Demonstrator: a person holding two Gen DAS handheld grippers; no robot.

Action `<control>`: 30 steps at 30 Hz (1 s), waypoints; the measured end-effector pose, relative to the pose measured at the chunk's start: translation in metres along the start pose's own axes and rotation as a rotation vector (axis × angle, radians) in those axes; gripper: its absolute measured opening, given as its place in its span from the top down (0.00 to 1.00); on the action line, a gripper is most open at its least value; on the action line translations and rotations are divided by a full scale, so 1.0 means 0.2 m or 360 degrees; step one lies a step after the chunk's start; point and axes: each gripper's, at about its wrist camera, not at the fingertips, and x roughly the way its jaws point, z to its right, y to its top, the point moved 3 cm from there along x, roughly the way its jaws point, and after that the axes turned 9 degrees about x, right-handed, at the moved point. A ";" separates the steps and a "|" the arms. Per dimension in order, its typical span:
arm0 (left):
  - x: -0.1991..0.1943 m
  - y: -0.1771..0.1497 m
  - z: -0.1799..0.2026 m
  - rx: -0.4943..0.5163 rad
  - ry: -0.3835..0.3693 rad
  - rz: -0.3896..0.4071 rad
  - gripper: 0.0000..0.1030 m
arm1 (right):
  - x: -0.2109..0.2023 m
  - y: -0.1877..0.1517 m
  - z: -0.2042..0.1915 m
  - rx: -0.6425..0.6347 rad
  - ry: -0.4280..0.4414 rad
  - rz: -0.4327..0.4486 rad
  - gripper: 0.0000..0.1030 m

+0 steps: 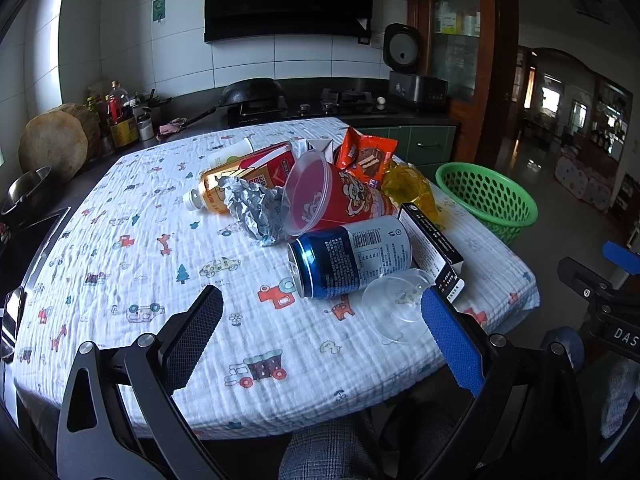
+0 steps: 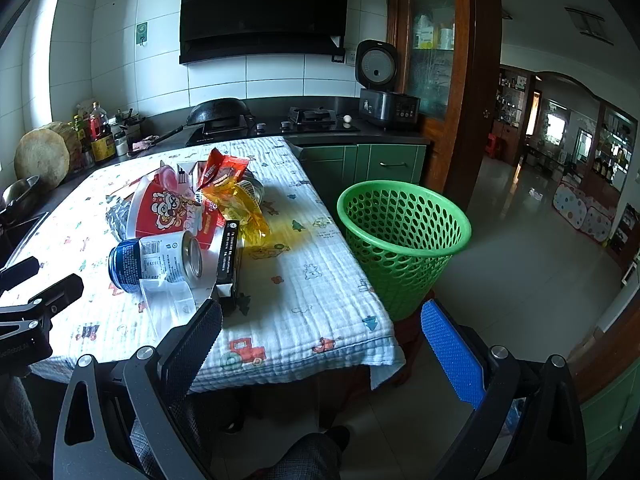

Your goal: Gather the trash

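Observation:
A pile of trash lies on the cloth-covered table [image 1: 160, 272]: a blue and white can [image 1: 352, 256] on its side, a red noodle cup [image 1: 332, 196], crumpled foil [image 1: 252, 208], a black box [image 1: 432, 248], a clear plastic cup [image 1: 396, 308], an orange bottle [image 1: 216, 196], a snack wrapper [image 1: 366, 156] and yellow cellophane [image 1: 412, 188]. A green basket [image 2: 400, 236] stands on the floor right of the table. My left gripper [image 1: 320, 320] is open and empty, just short of the can. My right gripper [image 2: 320, 328] is open and empty over the table's near right corner.
A kitchen counter with a wok [image 1: 252, 92], stove [image 1: 344, 100], bottles [image 1: 120, 116] and a rice cooker [image 2: 376, 64] runs behind the table. A wooden cabinet [image 2: 436, 40] and a doorway stand to the right. The other gripper [image 1: 600, 300] shows at the right edge.

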 end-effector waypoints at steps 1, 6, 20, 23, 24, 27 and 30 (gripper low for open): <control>0.00 0.00 0.00 -0.0001 -0.0001 0.0000 0.05 | 0.00 0.00 0.00 0.0000 -0.0002 0.0000 0.06; 0.00 0.00 -0.01 0.0000 0.0000 -0.0001 0.05 | 0.00 -0.01 -0.01 0.0000 -0.0005 0.0000 0.06; 0.01 0.00 -0.01 0.0002 0.0001 0.0000 0.05 | 0.01 -0.02 -0.02 0.0002 -0.0003 0.0000 0.06; 0.01 -0.01 -0.01 -0.0001 0.0002 -0.0002 0.05 | 0.01 -0.01 -0.02 -0.0002 -0.0003 -0.0004 0.06; 0.01 -0.01 -0.01 -0.0002 0.0002 -0.0003 0.05 | 0.01 -0.01 -0.02 -0.0002 -0.0002 -0.0005 0.06; 0.01 -0.02 -0.01 -0.0004 0.0002 -0.0005 0.05 | 0.00 -0.01 -0.01 -0.0006 0.0005 -0.0008 0.06; 0.02 -0.01 -0.01 -0.0005 0.0004 -0.0006 0.05 | 0.01 -0.01 -0.02 -0.0009 0.0010 -0.0009 0.06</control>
